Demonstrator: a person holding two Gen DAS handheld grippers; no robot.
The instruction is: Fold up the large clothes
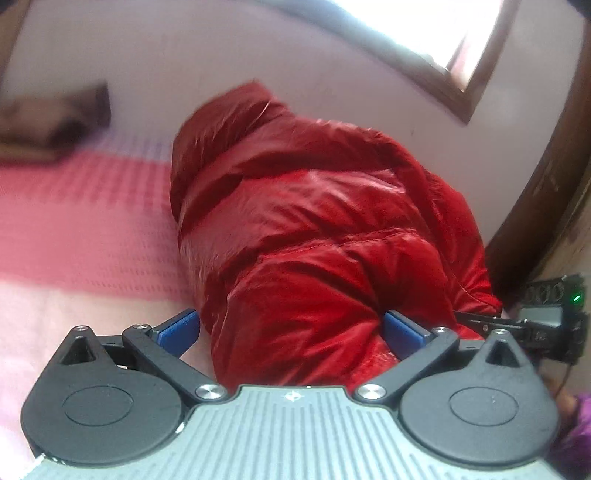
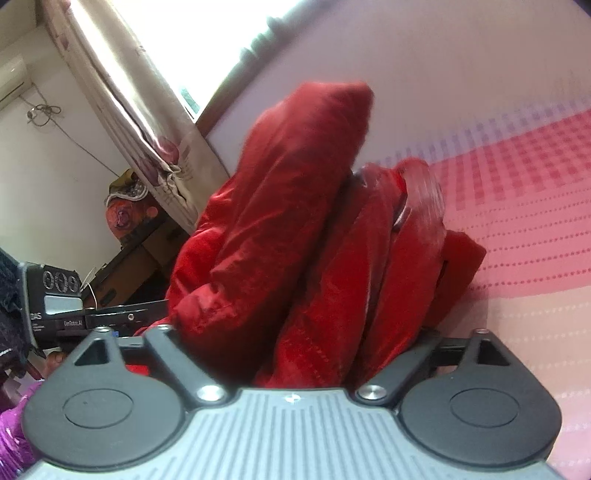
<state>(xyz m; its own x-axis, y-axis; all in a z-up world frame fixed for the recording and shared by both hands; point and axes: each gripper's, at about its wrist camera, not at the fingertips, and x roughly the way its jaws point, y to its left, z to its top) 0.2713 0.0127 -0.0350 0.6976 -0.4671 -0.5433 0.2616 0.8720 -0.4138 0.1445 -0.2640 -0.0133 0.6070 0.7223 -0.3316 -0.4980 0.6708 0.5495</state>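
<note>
Two hand-held grippers face one red puffer jacket (image 1: 325,229) bundled on a bed with a pink-and-white checked cover (image 1: 85,221). Left hand-held gripper (image 1: 290,328): blue pads (image 1: 400,330) spread wide, jacket hem between them, not clamped. Right hand-held gripper (image 2: 295,332): arms spread wide, fingertips hidden behind bunched jacket folds; no pinch visible. Window (image 1: 476,33) lies beyond.

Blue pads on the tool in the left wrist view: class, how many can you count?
2. One blue pad sits left of the red jacket; the other blue pad is to its right. None seem hidden.
</note>
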